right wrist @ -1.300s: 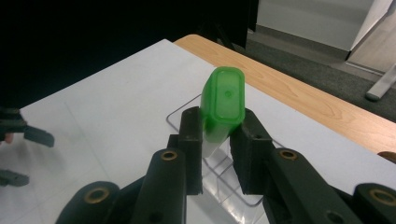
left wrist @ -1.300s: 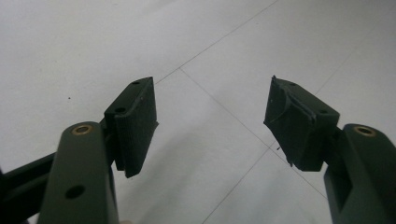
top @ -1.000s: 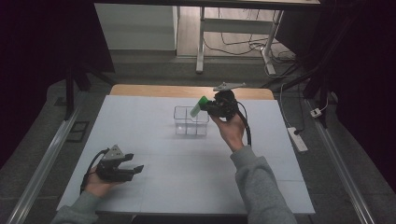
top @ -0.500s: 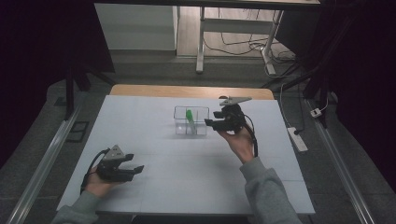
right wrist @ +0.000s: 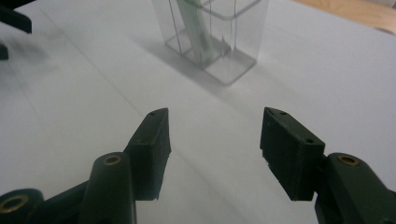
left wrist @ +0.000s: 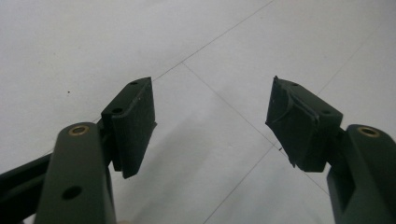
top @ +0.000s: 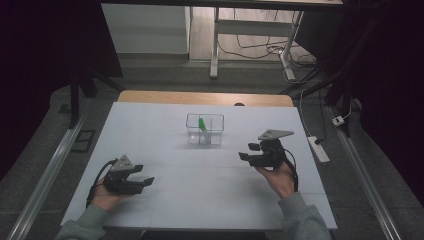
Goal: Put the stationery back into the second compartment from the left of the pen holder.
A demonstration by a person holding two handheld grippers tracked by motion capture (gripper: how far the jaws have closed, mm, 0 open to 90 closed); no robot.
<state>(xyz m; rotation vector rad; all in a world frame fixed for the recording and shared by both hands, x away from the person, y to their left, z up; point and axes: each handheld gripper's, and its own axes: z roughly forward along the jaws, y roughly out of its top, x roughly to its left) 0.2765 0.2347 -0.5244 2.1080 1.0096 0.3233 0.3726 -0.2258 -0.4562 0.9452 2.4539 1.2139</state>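
Observation:
A clear plastic box with compartments (top: pixel 205 129) stands mid-table, slightly toward the far side. A green stick-like object (top: pixel 202 124) leans inside one of its compartments, and the right gripper view shows the same box (right wrist: pixel 219 35) with the green object (right wrist: pixel 198 28) in it. My right gripper (top: pixel 244 152) hovers to the right of the box and nearer to me, open with nothing between its jaws (right wrist: pixel 212 140). My left gripper (top: pixel 147 181) rests low at the near left of the table, also open and bare (left wrist: pixel 210 116).
The white table top (top: pixel 165 130) has a wooden strip (top: pixel 205 98) along its far edge. A power strip (top: pixel 318 148) and cables lie on the floor to the right. Metal rails run along both sides of the table.
The right gripper let go of the green object, which now leans in the box. It then drew back toward me and to the right. The left gripper stayed still.

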